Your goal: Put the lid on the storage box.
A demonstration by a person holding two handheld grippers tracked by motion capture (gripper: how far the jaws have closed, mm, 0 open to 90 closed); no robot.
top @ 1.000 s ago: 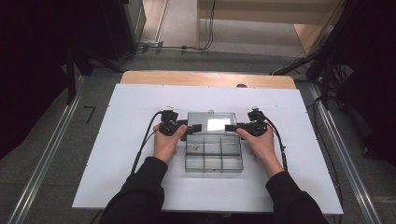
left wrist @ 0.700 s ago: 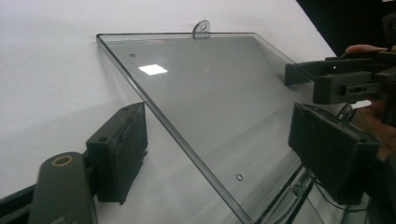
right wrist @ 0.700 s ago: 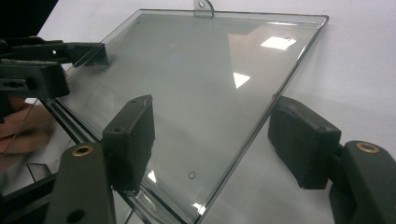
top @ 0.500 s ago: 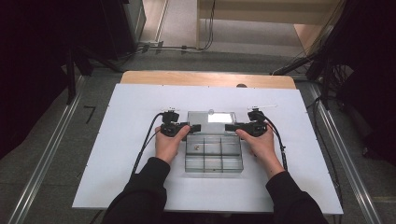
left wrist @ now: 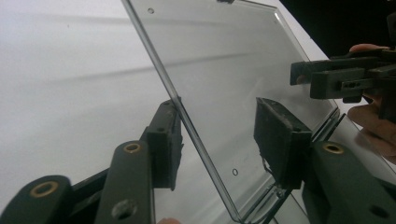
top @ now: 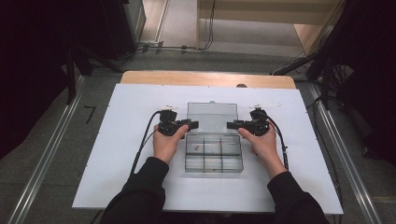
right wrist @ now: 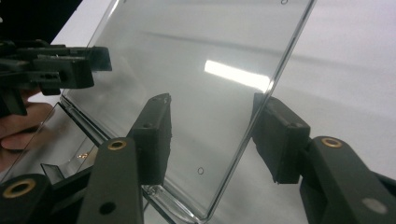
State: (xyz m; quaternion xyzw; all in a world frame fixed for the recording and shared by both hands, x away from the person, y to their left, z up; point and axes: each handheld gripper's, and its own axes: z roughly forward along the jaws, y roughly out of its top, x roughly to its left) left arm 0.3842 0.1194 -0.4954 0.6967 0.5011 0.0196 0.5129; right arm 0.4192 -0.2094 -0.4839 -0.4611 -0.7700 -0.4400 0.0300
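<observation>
**Both grippers straddle the edges of an open clear lid**

The clear plastic organiser box (top: 214,158) sits at the centre of the high view on the white board (top: 116,154), its tray split into small compartments. A tiny brownish item lies in the upper-left compartment; what it is cannot be told. The transparent lid (top: 212,117) is swung open and reaches toward the upper middle of the frame, hinged along the tray's far edge.

In the left gripper view the lid (left wrist: 243,70) runs as a slanted pane from the top of the frame to the lower middle, and its side edge passes between the two black jaws of the left gripper (left wrist: 215,140). The jaws have just been closing, yet a gap shows on each side of the edge, so they stand apart and are not pressed on it.

In the right gripper view the lid (right wrist: 201,56) slants the other way, its side edge between the jaws of the right gripper (right wrist: 212,135). These jaws have also just been closing and stand apart, with clear space to the pane.

In the high view the left gripper (top: 187,126) is at the lid's left edge, the right gripper (top: 236,125) at its right edge, each held in a hand coming up from the bottom of the frame in dark sleeves
</observation>
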